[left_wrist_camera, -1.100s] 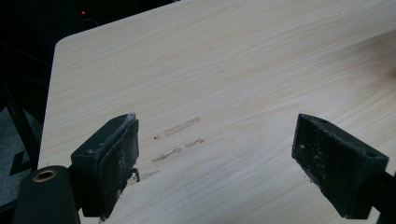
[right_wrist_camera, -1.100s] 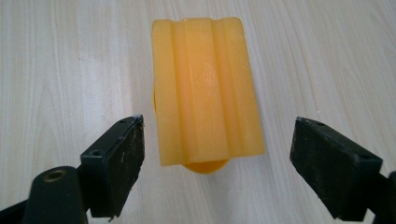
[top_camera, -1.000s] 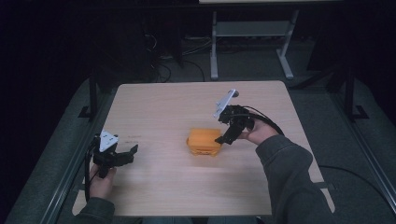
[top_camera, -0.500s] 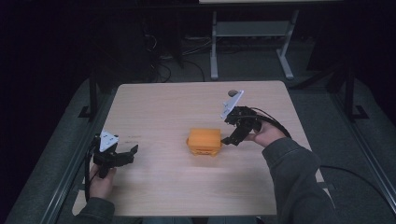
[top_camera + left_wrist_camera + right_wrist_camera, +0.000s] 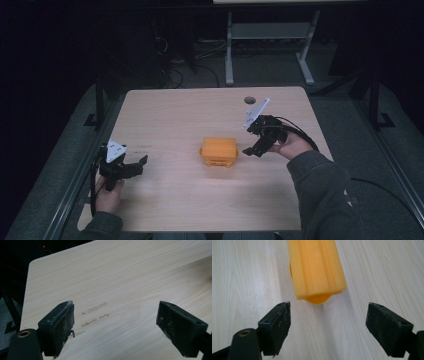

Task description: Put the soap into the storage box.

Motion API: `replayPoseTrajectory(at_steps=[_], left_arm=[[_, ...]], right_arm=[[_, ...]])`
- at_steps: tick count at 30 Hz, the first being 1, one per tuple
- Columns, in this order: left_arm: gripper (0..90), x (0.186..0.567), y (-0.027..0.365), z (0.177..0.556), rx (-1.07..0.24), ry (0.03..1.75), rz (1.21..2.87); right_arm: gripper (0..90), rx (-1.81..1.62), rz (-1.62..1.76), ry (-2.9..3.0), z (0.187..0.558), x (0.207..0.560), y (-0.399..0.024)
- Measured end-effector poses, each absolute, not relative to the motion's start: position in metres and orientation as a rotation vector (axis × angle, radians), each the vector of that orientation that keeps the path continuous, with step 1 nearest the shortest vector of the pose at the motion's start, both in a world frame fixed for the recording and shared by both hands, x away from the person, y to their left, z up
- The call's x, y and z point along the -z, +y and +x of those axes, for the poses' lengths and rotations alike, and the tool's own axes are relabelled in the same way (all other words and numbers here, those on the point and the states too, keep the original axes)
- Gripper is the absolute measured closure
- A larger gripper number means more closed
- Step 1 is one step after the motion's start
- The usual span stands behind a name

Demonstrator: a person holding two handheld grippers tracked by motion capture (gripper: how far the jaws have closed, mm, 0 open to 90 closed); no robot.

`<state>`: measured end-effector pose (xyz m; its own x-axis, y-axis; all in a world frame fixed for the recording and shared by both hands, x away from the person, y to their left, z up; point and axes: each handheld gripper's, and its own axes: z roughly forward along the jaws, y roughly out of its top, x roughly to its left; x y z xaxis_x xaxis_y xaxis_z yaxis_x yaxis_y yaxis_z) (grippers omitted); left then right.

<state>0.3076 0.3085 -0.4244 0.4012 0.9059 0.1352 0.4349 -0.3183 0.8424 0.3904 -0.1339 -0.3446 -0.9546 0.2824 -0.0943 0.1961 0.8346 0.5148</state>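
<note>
Hovering wide open and empty just beside the orange box (image 5: 219,151), right gripper (image 5: 254,145); left gripper (image 5: 134,166) also open, idle, well apart. Grasp not yet made.

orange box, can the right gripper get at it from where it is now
Probably yes. The right gripper sits just beside the orange box, jaws open and apart from it, and in the right gripper view bare table is all that lies between them.
</note>
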Motion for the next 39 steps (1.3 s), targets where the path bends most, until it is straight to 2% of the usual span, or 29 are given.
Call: replayPoseTrajectory(at_steps=[39], left_arm=[[14.1,0.424,0.309,0.308,-0.807,1.14,1.916]], right_arm=[[20.2,-0.793,0.512,2.836,0.373,0.367,-0.178]])
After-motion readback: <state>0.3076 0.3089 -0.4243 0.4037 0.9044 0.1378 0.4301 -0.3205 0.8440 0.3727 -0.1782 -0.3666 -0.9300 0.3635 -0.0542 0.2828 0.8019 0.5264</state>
